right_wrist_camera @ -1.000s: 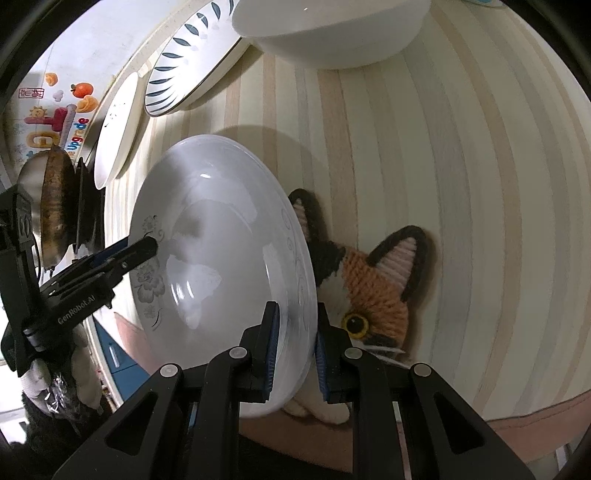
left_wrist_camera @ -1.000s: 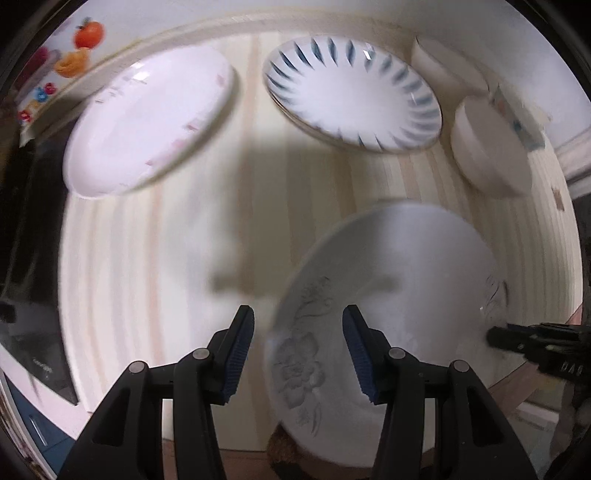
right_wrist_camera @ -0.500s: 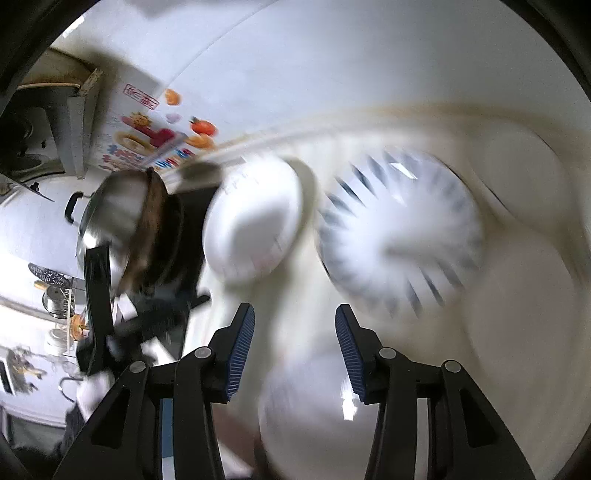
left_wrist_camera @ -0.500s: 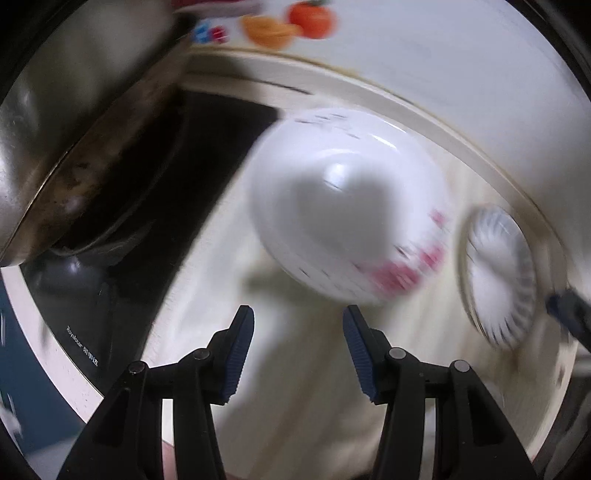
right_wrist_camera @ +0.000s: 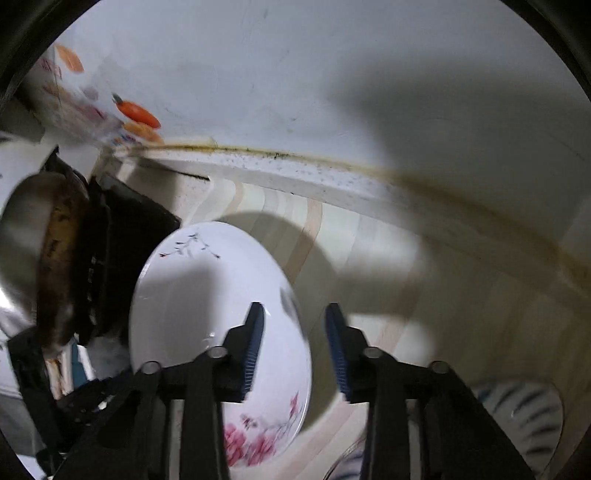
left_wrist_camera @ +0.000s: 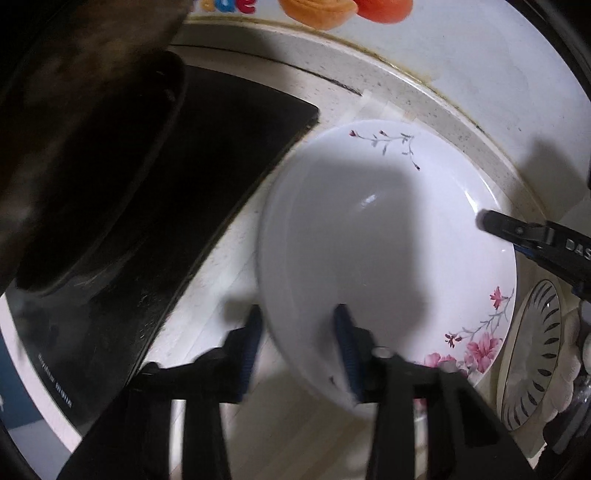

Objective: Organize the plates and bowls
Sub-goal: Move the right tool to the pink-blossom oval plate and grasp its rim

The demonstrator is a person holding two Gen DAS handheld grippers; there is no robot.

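Both your claws, left (left_wrist_camera: pixel 297 347) and right (right_wrist_camera: pixel 293 347), closing unclenched astride the flowered plate (left_wrist_camera: pixel 369 240); its rim at six o'clock may slip.

"DAS" on right gripper (left_wrist_camera: pixel 532 236); "de" on wall sticker (left_wrist_camera: pixel 236 5).

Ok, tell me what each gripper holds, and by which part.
Nothing gripped. The left gripper and right gripper each straddle the rim of the pink-flowered plate, opposite sides; jaws have just been closing, not yet clamped.
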